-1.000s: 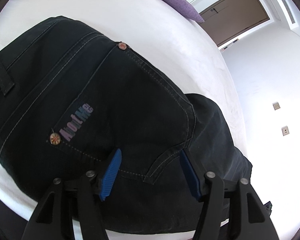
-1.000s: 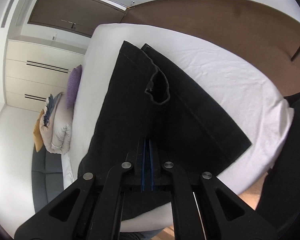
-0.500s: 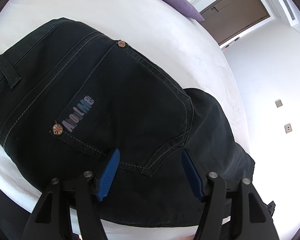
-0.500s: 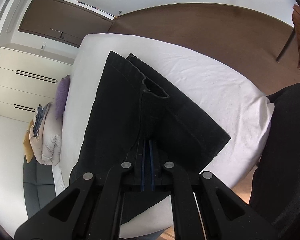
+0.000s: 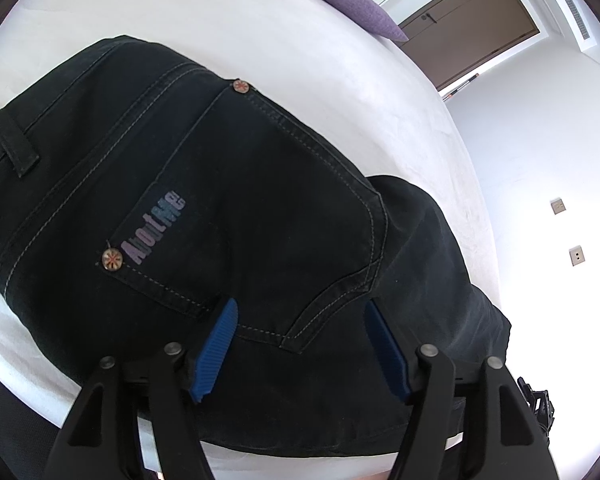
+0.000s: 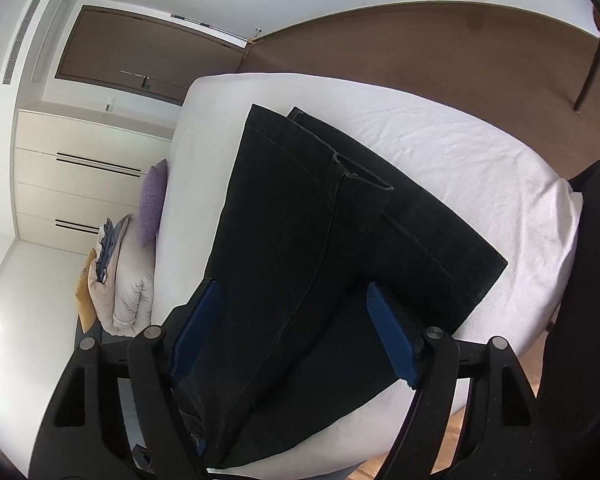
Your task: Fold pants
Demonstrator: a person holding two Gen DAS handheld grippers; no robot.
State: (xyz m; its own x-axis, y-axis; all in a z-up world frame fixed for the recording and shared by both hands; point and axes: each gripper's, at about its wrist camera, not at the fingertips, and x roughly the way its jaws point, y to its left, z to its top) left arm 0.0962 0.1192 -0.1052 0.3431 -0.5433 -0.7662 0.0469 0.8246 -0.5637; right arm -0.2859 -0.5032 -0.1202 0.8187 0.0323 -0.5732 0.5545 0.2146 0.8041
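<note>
Black pants (image 5: 228, 208) lying flat on white bed (image 5: 340, 64), both grippers hovering over them.

Lying with back pocket up in left view, legs (image 6: 300, 240) stretching across sheet toward far edge in right view. Left gripper (image 5: 300, 340) standing wide, gripping nothing. Right gripper (image 6: 292, 328) having just sprung open, cloth beneath, unpinched. Purple pillow (image 6: 153, 200) resting by bedding; cream drawers (image 6: 80, 176), brown door (image 5: 468, 28), brown floor (image 6: 440, 48) surrounding.

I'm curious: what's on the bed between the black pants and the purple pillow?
Nothing: in the left wrist view only bare white sheet lies between the black pants and the purple pillow.
</note>
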